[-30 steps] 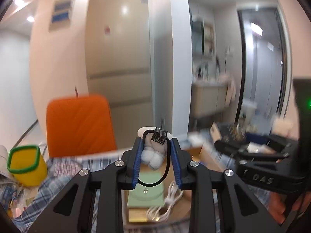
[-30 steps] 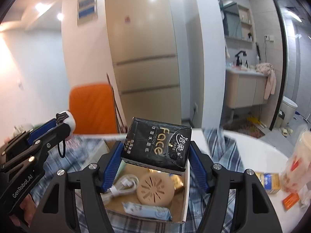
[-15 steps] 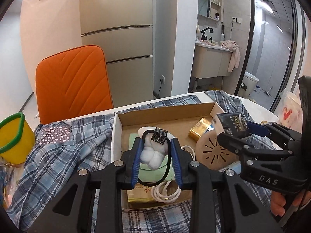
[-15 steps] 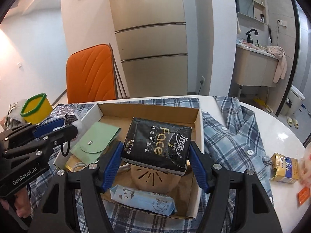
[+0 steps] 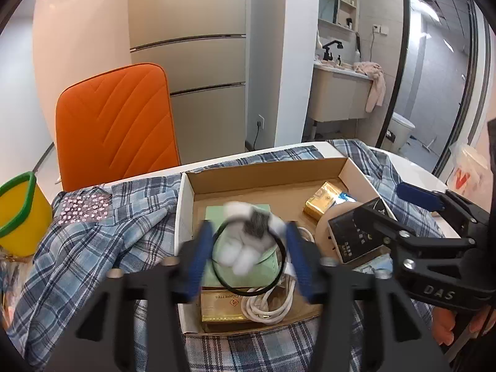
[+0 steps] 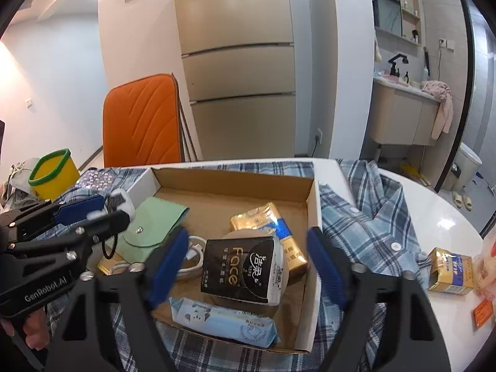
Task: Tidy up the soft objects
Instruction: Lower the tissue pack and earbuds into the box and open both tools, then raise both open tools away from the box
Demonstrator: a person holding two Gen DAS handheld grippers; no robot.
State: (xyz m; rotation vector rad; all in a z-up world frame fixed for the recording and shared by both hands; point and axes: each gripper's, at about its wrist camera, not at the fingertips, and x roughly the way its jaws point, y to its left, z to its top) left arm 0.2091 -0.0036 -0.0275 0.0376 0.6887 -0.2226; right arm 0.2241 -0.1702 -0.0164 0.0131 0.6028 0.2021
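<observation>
while the left wrist view was smeared with motion blur, the left gripper (image 5: pixel 248 248) showed its blue pads spread, with the white plush hair tie (image 5: pixel 245 245) and its black elastic loop between them; i could not tell whether either pad touched it. it hung over the green pouch (image 5: pixel 248 266) at the left side of the cardboard box (image 5: pixel 266 173). beneath lay a gold carton (image 5: pixel 223 308) with red print too small to read, and a coiled white cable (image 5: pixel 266 310) at the box's near edge. the right gripper (image 5: pixel 412 207), marked "das", entered from the right beside the black tissue pack (image 5: pixel 353 235). the box sat on a plaid shirt (image 5: pixel 93 248) spread over the white table (image 5: pixel 412 167); a yellow bucket (image 5: pixel 21 210) stood at the far left edge.

from the right wrist view, the right gripper (image 6: pixel 248 266) was spread wide, its pads clear of the black tissue pack (image 6: pixel 241 272), which read "face" and "tissue" with chinese characters and rested in the cardboard box (image 6: pixel 313 217) atop other items. a blue wet-wipe pack (image 6: pixel 223 321) lay at the box's near edge, a gold-and-blue packet (image 6: pixel 266 223) behind. the left gripper (image 6: pixel 102 210), marked "genrobot.ai", reached in over the green pouch (image 6: pixel 155 226). another gold packet (image 6: pixel 449 274) lay on the table (image 6: pixel 434 210) toward its right edge.
</observation>
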